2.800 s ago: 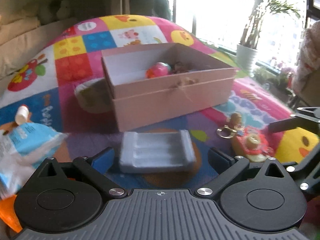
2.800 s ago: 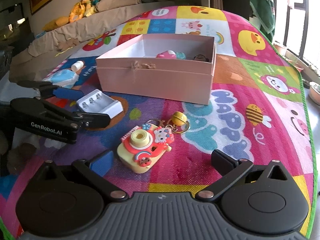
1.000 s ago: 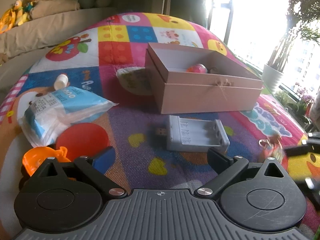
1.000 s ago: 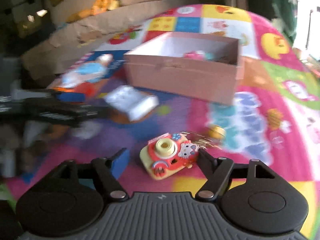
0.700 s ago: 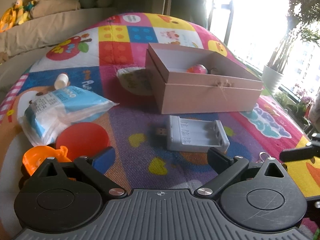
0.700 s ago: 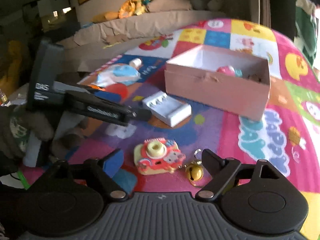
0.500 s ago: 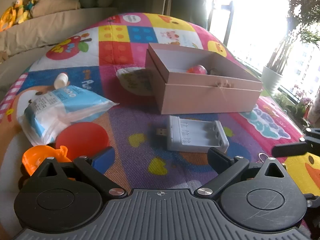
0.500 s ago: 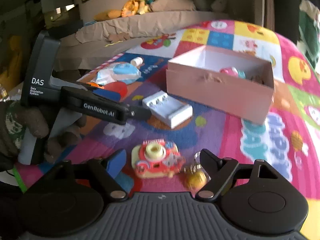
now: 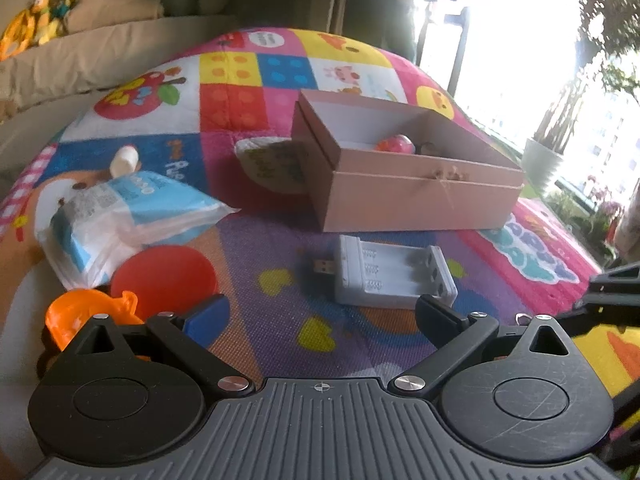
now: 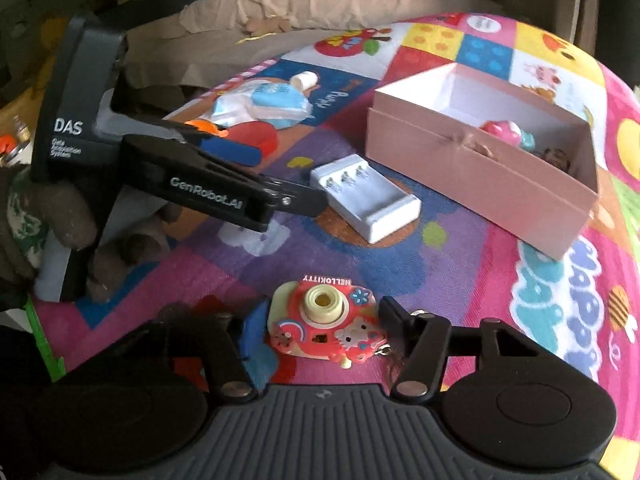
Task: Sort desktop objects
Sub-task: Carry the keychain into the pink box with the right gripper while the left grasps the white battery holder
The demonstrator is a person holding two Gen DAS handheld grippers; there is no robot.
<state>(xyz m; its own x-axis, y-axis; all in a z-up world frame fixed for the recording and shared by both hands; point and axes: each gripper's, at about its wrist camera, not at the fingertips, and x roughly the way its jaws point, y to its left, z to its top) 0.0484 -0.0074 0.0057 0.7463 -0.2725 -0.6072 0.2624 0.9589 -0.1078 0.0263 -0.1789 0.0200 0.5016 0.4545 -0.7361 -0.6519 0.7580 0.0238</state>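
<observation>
A red and cream toy camera [image 10: 320, 320] with a keyring lies on the colourful play mat. My right gripper [image 10: 324, 322] straddles it and its jaws are closing; the blue pad sits at the toy's left side, the other finger just off its right side. One right finger [image 9: 616, 278] shows at the edge of the left wrist view. My left gripper [image 9: 320, 314] hangs open over bare mat, just short of a grey battery charger [image 9: 394, 276]. Behind the charger stands an open pink box [image 9: 420, 204] holding a pink ball [image 9: 394, 145].
Left of the left gripper lie a blue and white tissue pack [image 9: 120, 220], a red disc [image 9: 164, 276], an orange plastic piece [image 9: 88, 316] and a small white bottle [image 9: 126, 160]. A pale pouch [image 9: 276, 164] leans by the box. A gloved hand [image 10: 40, 216] holds the left gripper.
The right gripper has slid up over the toy camera and its jaws have narrowed around it; the keyring bell is now hidden. The left gripper has stayed still.
</observation>
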